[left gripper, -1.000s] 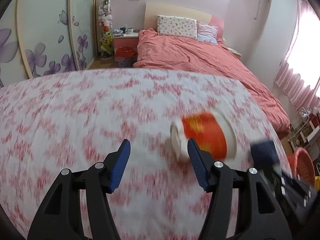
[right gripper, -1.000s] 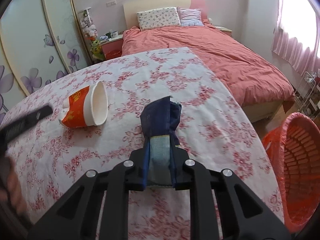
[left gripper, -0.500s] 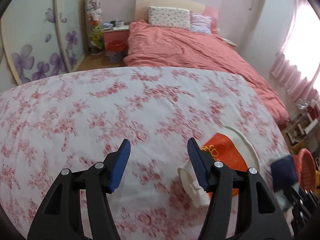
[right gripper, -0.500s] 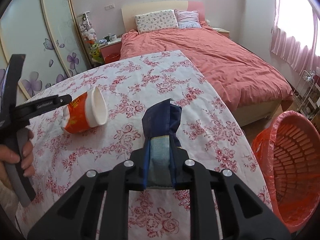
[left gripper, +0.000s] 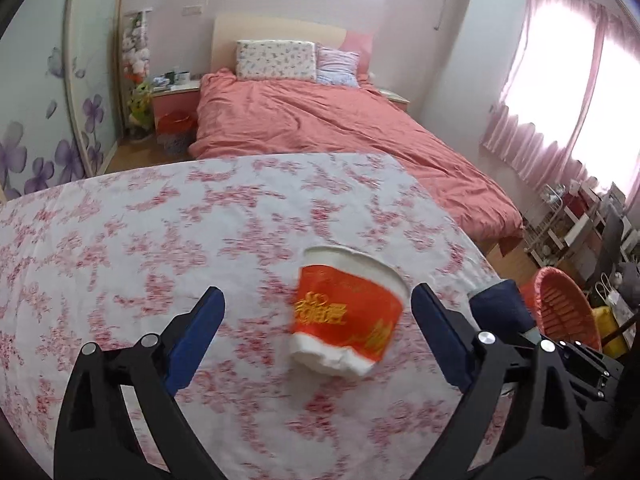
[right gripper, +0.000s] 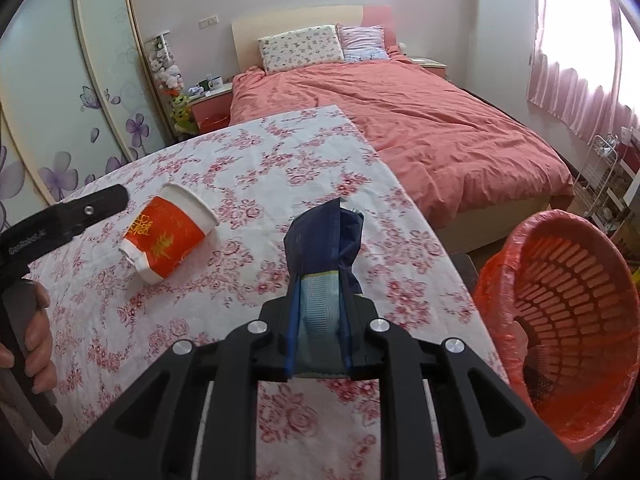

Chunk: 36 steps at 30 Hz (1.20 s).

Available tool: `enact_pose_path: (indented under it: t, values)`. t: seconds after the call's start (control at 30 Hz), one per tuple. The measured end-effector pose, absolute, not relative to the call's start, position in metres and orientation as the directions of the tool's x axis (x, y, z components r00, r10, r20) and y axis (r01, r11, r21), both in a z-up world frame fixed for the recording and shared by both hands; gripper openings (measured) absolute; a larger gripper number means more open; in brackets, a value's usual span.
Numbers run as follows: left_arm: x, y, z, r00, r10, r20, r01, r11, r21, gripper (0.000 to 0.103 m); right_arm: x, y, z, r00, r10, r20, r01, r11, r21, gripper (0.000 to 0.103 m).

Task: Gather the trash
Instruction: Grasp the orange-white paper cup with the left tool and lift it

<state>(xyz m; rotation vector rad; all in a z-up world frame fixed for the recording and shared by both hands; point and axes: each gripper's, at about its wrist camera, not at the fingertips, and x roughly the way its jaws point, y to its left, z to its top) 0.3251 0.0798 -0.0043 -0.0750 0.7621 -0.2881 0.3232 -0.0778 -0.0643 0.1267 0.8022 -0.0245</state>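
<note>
My worktop [right gripper: 280, 152] wears a white cloth with red flowers; in the right wrist view its far edge runs across the upper middle of the frame and its right edge falls diagonally toward the lower right. Past that right edge, at the right of the frame, the orange basket [right gripper: 560, 320] with its red liner stands with its mouth tipped toward me. Beyond the far edge lies the bed [right gripper: 420, 120] under a salmon cover. The cloth to the left of the cup and toward the far edge is bare.

The red and white paper cup [left gripper: 344, 316] lies on its side on the cloth, in the lower middle of the left wrist view, its crumpled base toward me and its open mouth pointing away. My left tongs [left gripper: 316, 320] have just been opening and now stand wide apart, the cup between the blue pads [left gripper: 200, 328] with a gap on each side, nearer the right-hand pad.

My right tongs [right gripper: 320, 320] are clenched on a dark blue wrapper [right gripper: 324, 240], which sticks up past the tips, centre frame, over the cloth and left of the basket.
</note>
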Motion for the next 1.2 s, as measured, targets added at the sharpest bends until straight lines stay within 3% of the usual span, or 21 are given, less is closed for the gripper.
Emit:
enact_pose_path:
  t: [0.27,0.47,0.7,0.8,1.2]
  values:
    - [0.338,0.044,-0.029,0.651,-0.186,-0.736,0.214,0.975,-0.057,0.094,0.313,-0.091,-0.063,0.696,0.02,-0.718,0.085,0.99,0.11,0.017]
    - [0.346,0.036,-0.039,0.628,-0.161,-0.761,0.202,0.979,-0.04,0.094,0.312,-0.1,-0.064,0.696,0.024,-0.718,0.095,0.988,0.125,0.017]
    - [0.35,0.031,-0.046,0.615,-0.157,-0.773,0.213,0.977,-0.029,0.093,0.314,-0.103,-0.067,0.69,0.035,-0.723,0.092,0.986,0.136,0.017]
    - [0.348,0.028,-0.049,0.61,-0.154,-0.777,0.227,0.974,-0.015,0.086,0.315,-0.102,-0.069,0.687,0.038,-0.726,0.093,0.986,0.14,0.017]
    - [0.336,0.029,-0.041,0.638,-0.163,-0.753,0.228,0.974,-0.018,0.082,0.31,-0.103,-0.069,0.692,0.037,-0.721,0.099,0.984,0.146,0.017]
